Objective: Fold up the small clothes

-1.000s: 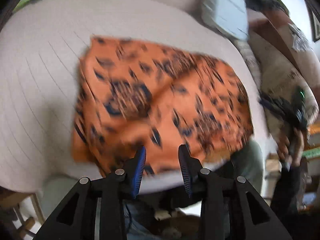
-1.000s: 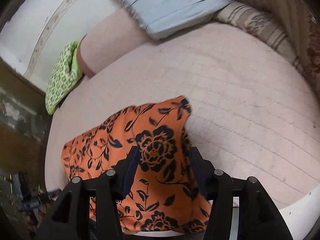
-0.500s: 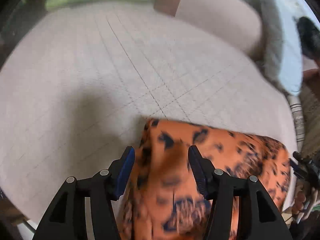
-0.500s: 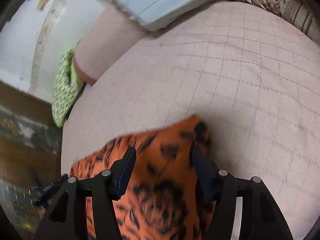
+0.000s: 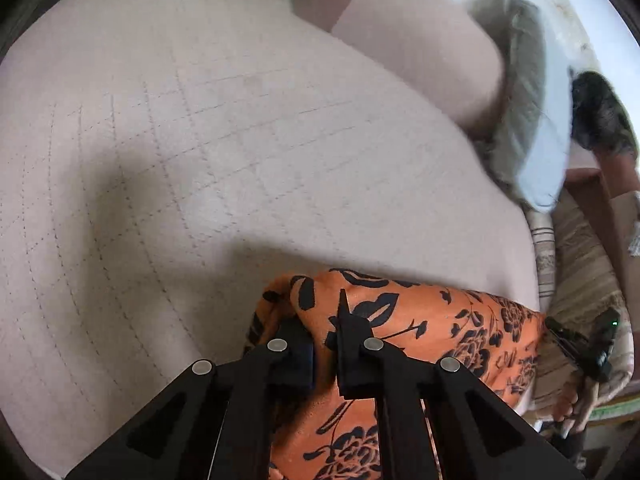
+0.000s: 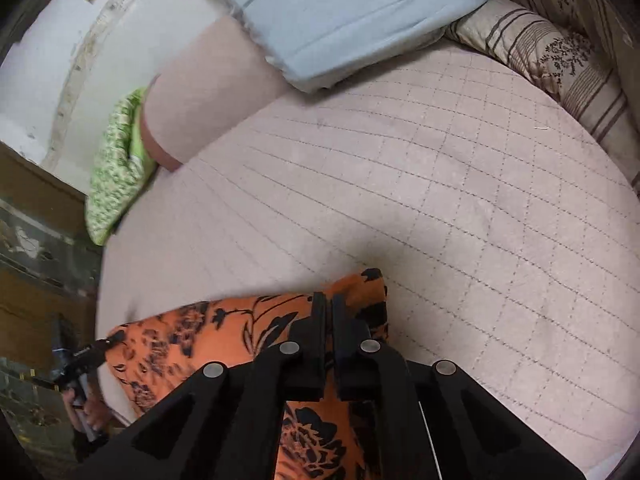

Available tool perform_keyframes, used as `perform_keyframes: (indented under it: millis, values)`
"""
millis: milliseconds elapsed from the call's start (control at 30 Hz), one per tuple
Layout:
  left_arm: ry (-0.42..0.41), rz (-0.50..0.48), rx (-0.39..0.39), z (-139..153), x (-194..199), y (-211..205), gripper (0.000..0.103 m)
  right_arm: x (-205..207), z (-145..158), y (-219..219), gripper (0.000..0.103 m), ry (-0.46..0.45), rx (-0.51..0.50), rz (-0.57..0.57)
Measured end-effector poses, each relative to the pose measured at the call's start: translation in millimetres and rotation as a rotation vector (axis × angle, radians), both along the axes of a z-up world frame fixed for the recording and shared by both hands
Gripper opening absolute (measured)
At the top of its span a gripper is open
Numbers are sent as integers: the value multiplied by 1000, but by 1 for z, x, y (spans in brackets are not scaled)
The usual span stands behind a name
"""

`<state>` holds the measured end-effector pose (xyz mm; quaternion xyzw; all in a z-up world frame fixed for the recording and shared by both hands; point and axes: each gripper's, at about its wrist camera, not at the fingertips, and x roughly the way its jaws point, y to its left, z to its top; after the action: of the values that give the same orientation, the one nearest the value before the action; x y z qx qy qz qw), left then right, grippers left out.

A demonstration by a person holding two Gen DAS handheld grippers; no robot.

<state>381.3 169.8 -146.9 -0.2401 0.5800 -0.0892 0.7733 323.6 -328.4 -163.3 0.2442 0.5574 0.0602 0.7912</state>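
Observation:
An orange garment with black flowers [image 5: 440, 320] lies at the near edge of a pale quilted bed [image 5: 200, 160]. My left gripper [image 5: 326, 320] is shut on the garment's left corner, with cloth pinched between its black fingers. In the right wrist view the same garment [image 6: 224, 328] stretches to the left, and my right gripper [image 6: 329, 308] is shut on its right corner. Each view shows the other gripper at the garment's far end: the right one [image 5: 584, 348] and the left one [image 6: 80, 360], each held by a hand.
A light blue pillow [image 6: 340, 12] and a pink bolster [image 6: 208, 92] lie at the head of the bed. A green patterned cushion [image 6: 116, 168] sits at its left side. A striped beige cushion [image 6: 560, 64] lies at the right. Bare quilt [image 6: 440, 200] stretches beyond the garment.
Both grippers came down over the garment's near corners with their jaws apart, then shut on the cloth. The left one swung left to reach its corner.

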Motion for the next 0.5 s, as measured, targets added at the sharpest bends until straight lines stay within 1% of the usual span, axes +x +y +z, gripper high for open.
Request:
perform_keyframes:
  millis: [33,67,133,233,333,367,433,467,500]
  values:
    - [1,3,-17,2,6,8,5,5,-1,-2,2,4,18,-16]
    - [-14,12,-28,7,4,13,5,7,1,-4,2,-5,15,-33]
    - [-54,25,-25,24,5,21,5,12,8,-9,2,-29,8,-54]
    - [-62,23,-8,26,9,23,5,22,16,-17,1,-54,14,-81]
    - [-79,46,-40,34,4,28,5,35,20,-10,1,-62,-19,-67]
    - [-83,64,-44,29,7,29,6,38,16,-5,1,-49,-46,-59]
    - [-55,71,0,9,18,25,8,48,-10,2,1,5,-132,-49]
    - [-12,75,17,-5,25,25,10,52,-28,4,2,45,-136,-61]
    - [52,86,27,-22,30,24,11,55,-49,7,3,106,-129,-49]
